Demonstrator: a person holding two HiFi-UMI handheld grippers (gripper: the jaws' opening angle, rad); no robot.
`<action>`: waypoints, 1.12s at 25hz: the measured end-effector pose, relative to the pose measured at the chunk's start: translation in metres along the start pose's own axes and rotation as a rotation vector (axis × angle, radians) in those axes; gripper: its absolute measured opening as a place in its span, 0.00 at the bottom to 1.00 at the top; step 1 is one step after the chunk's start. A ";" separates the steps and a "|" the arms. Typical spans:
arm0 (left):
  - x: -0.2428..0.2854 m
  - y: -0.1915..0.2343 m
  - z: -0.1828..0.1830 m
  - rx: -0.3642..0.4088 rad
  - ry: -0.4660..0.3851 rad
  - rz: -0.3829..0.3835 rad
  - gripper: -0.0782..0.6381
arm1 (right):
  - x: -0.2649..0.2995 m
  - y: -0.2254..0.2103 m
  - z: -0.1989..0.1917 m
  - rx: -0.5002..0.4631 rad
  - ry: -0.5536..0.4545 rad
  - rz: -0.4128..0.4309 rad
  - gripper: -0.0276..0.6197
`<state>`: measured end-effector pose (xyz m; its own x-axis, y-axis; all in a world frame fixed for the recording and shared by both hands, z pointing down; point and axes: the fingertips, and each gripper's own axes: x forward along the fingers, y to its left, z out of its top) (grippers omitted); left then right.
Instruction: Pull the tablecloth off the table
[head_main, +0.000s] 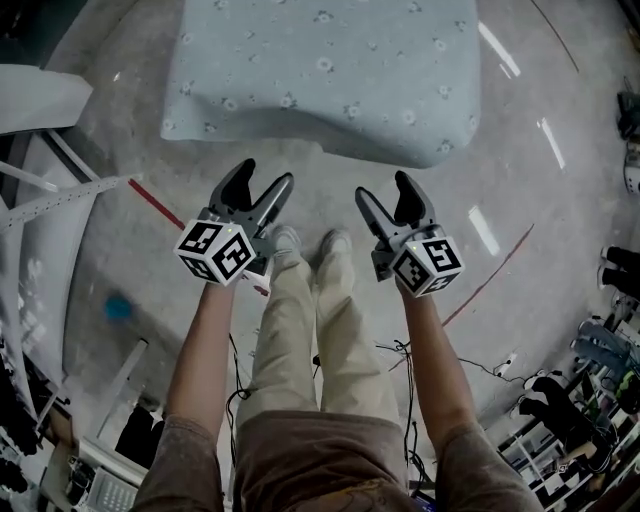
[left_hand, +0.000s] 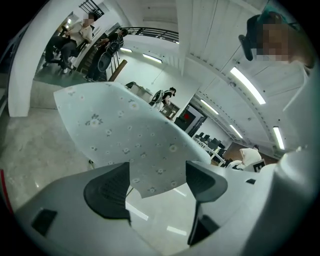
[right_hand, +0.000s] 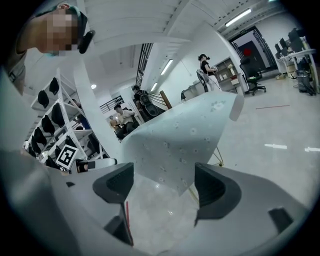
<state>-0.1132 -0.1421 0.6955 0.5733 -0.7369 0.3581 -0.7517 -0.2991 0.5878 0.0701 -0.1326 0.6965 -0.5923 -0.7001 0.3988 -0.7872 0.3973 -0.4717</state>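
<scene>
In the head view, one tablecloth (head_main: 320, 70), pale blue with small flowers, lies over the table in the upper middle of the frame, its edges hanging down all round. Below it two grippers point toward the cloth, well short of it. The left gripper (head_main: 264, 178) sits left of centre and the right gripper (head_main: 383, 188) right of centre, each with its two jaws spread and nothing between them. Each carries one marker cube, so there are two: one (head_main: 215, 252) at the left, one (head_main: 428, 264) at the right. Two bare forearms run down to the bottom edge. Between the grippers stand two pale shoes (head_main: 285, 240) on the grey floor (head_main: 120, 150), with two legs in beige trousers below them. Two red lines (head_main: 152, 203) cross the floor, one on either side of the person.

In the left gripper view, the two jaws of the left gripper (left_hand: 159, 170) stand wide apart at the bottom, gripping nothing. The tablecloth (left_hand: 130, 135) fills the middle of the frame beyond them, and one hanging corner shows in the gap, clear of both pads (left_hand: 107, 192).

In the right gripper view, the right gripper (right_hand: 164, 172) also has its two jaws spread and is empty. The tablecloth (right_hand: 185, 135) rises behind the gap, one corner hanging between the pads (right_hand: 212, 187) without touching them. One person (right_hand: 205, 65) stands far off in the upper right
</scene>
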 end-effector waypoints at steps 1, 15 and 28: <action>0.002 0.007 -0.002 -0.001 -0.001 0.005 0.58 | 0.003 -0.004 -0.004 0.004 0.002 -0.006 0.61; 0.042 0.091 -0.027 0.006 -0.014 0.039 0.58 | 0.044 -0.042 -0.039 0.027 -0.046 -0.068 0.58; 0.067 0.092 -0.006 0.095 -0.086 -0.054 0.58 | 0.071 -0.051 -0.040 0.045 -0.102 -0.045 0.52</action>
<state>-0.1425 -0.2153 0.7778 0.5868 -0.7663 0.2616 -0.7503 -0.3931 0.5314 0.0619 -0.1789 0.7803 -0.5346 -0.7739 0.3394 -0.8025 0.3390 -0.4910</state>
